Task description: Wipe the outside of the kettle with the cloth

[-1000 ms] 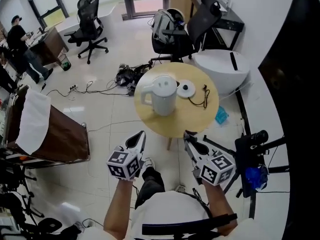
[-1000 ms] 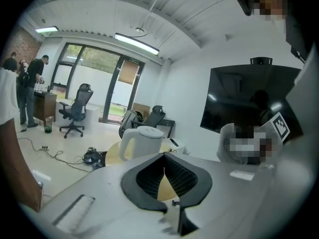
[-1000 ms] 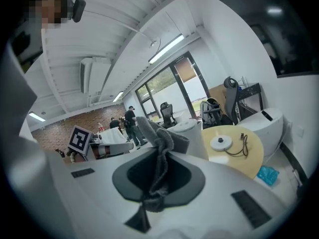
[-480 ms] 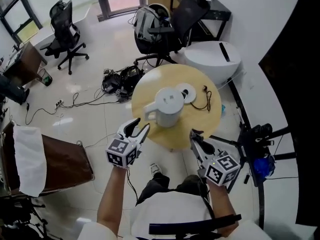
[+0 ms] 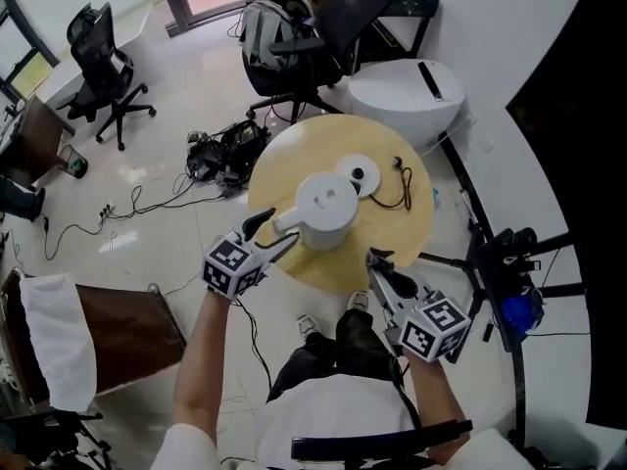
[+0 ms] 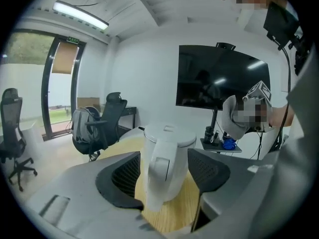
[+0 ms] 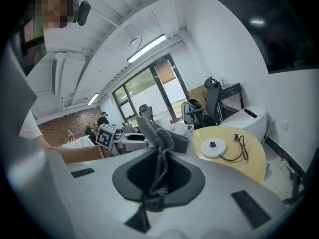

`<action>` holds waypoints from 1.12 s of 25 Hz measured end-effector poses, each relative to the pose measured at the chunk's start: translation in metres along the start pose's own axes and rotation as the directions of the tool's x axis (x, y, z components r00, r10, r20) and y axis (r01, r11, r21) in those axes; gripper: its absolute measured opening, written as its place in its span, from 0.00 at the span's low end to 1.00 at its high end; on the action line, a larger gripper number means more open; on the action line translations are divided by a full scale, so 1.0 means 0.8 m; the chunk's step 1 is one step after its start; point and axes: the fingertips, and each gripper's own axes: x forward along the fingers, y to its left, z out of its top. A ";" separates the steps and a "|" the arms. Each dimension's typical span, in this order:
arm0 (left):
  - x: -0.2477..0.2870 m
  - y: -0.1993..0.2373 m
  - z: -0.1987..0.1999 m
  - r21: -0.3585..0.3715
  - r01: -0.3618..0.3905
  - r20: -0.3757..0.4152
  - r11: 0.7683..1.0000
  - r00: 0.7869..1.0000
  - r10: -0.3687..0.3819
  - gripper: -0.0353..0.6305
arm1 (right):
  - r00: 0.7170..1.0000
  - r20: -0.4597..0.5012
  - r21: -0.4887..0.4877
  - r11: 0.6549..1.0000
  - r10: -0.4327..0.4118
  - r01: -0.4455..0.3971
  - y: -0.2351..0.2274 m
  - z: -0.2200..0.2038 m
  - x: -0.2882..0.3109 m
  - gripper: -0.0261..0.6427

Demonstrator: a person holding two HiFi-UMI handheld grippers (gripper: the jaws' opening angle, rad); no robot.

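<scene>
Kettle [image 5: 325,209] of white plastic, lidded, stands upright near the middle of the round pale wooden surface [image 5: 411,238], its handle turned toward the person. Just behind it on the same surface lies the white round kettle base [image 5: 361,174], with its black cord [image 5: 397,192] looped beside it.

The left claw [image 5: 274,231] is at the near left edge of the surface, pointing at the kettle's handle. Its jaws are opening and stand wide. In the left gripper view the handle sits in the gap of the left claw [image 6: 167,173], and the dark pads stay clear of it on both sides.

The right claw [image 5: 380,265] hangs over the near right edge of the surface, apart from the kettle. Its jaws are pressed together on a grey bunched cloth [image 7: 157,138]. Folds of the cloth rise above the tips of the right claw [image 7: 158,178].
</scene>
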 end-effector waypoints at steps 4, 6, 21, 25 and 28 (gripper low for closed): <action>0.016 -0.002 -0.005 0.002 0.041 -0.012 0.999 0.999 -0.041 0.46 | 1.000 -0.012 0.000 1.000 0.008 -0.008 -0.009 0.005 0.009 0.08; 0.020 -0.003 -0.002 0.002 0.054 -0.007 0.999 0.999 -0.054 0.36 | 1.000 -0.015 0.000 1.000 0.012 -0.012 -0.012 0.007 0.014 0.08; 0.007 -0.013 0.000 0.075 0.005 0.001 0.997 1.000 -0.006 0.31 | 0.998 -0.052 0.120 0.992 -0.020 0.026 -0.084 -0.026 0.092 0.08; 0.007 -0.011 -0.007 0.090 -0.001 -0.010 0.996 1.000 0.002 0.31 | 0.999 -0.016 0.092 0.995 -0.047 0.048 -0.113 -0.010 0.119 0.08; 0.009 -0.012 -0.006 0.088 0.004 -0.011 0.996 1.000 -0.003 0.31 | 0.999 -0.007 0.009 0.999 -0.044 0.044 -0.120 0.004 0.131 0.08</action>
